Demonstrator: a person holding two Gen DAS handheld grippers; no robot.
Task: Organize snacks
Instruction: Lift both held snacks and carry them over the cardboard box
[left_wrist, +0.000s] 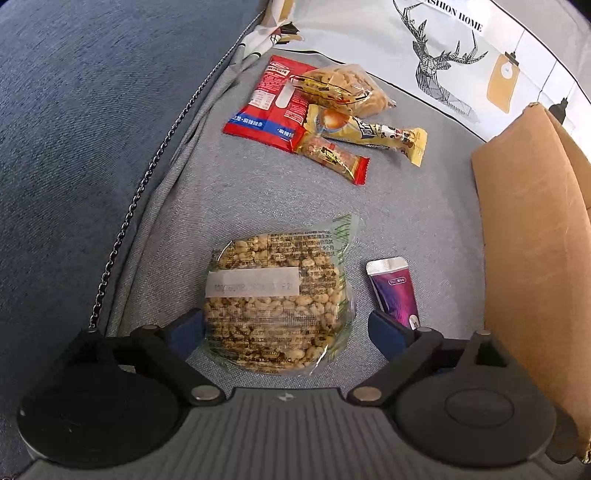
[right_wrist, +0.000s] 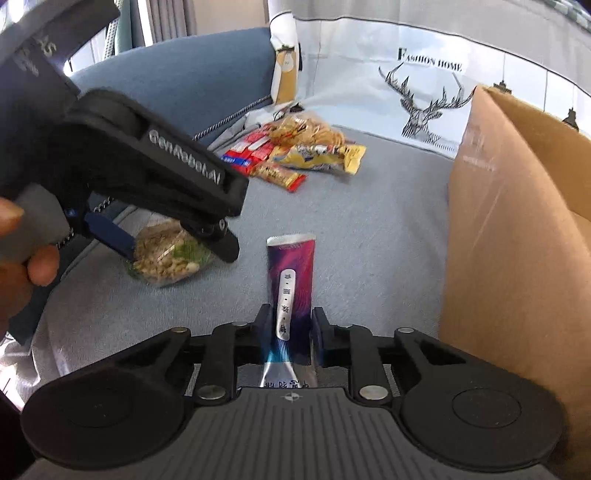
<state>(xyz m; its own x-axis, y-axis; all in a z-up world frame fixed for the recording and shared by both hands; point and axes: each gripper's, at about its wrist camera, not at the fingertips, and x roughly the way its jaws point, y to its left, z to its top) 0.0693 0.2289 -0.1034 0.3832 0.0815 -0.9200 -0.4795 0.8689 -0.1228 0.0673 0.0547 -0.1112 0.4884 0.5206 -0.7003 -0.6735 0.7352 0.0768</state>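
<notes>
Left wrist view: left tongs (left_wrist: 286, 328) spread wide around the clear peanut bag (left_wrist: 277, 299) at lower centre on the grey sofa seat (left_wrist: 406, 206), pads apart from it; right wrist view: right tongs (right_wrist: 291, 328) clamped on purple sachet (right_wrist: 291, 280) beside cardboard box (right_wrist: 517, 240).

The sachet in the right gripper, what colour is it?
Purple-magenta swirls with silver ends on the sachet; clearest in the right wrist view.

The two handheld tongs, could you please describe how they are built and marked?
Both are black plastic with jointed linkage arms, silver pivot pins and a ribbed grey base. The left tongs carry blue finger pads and white "GenRobotAI" lettering on the side; the right tongs look alike.
</notes>
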